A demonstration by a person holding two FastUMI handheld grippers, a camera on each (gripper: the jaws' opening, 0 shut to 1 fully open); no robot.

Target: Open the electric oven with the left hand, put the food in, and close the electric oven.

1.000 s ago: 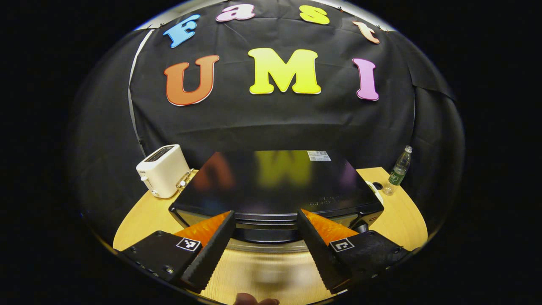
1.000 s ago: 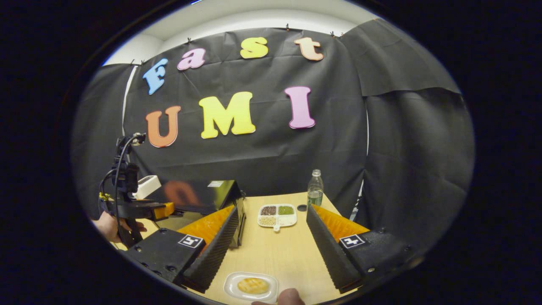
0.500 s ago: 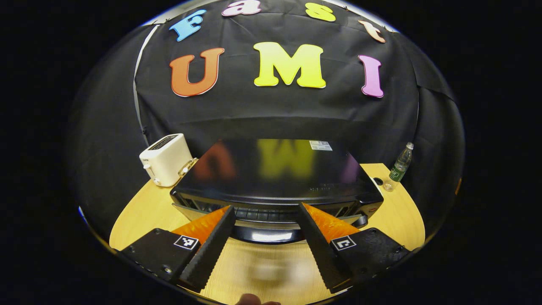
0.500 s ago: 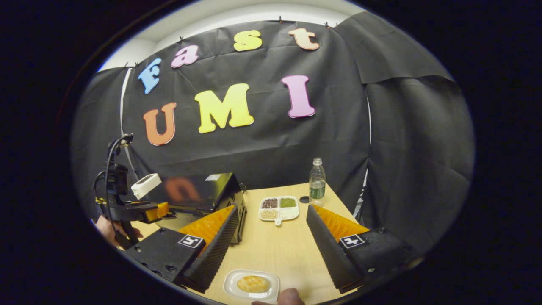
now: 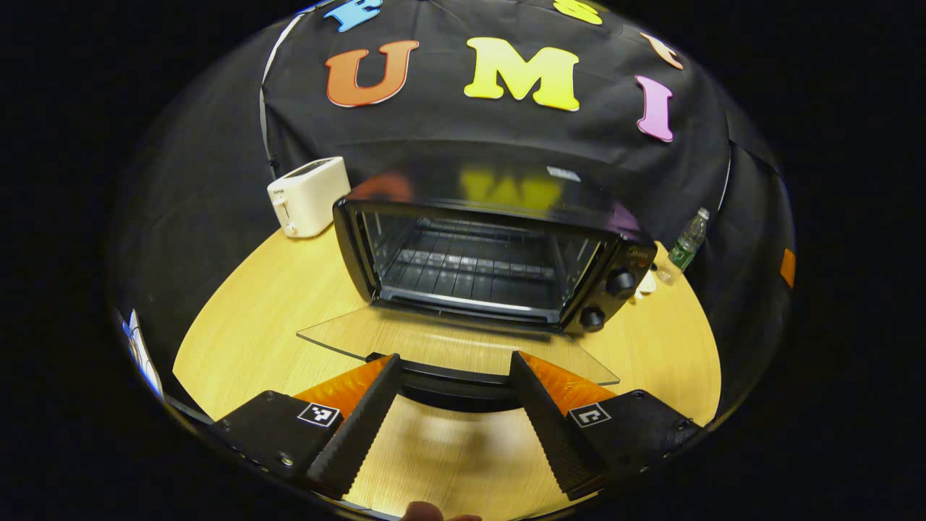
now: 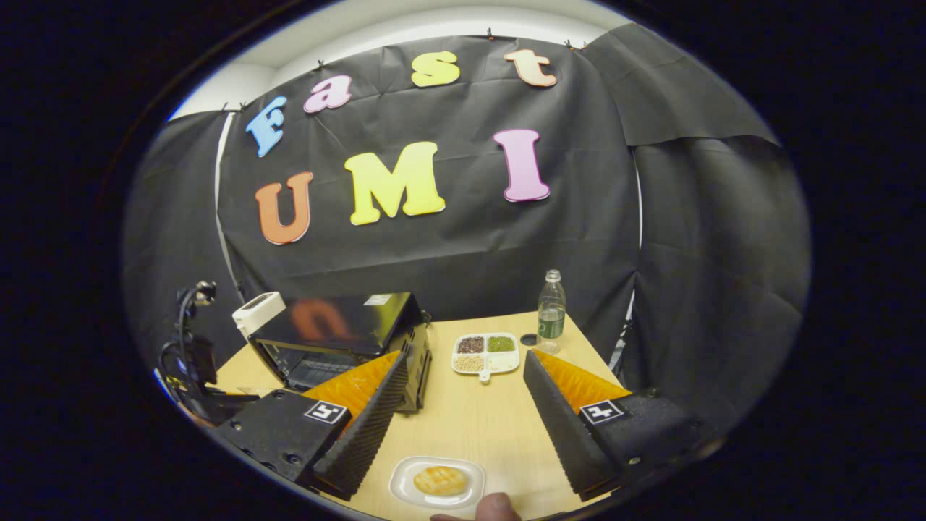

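The oven door is lying open, the spread left gripper bracketing its handle without clamping, while the bun is waiting below the open, empty right gripper.

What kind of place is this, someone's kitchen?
Probably a staged recording booth set up as a kitchen corner, not a home: a black cloth wall behind a wooden table holding an electric oven, a toaster and a plated bun.
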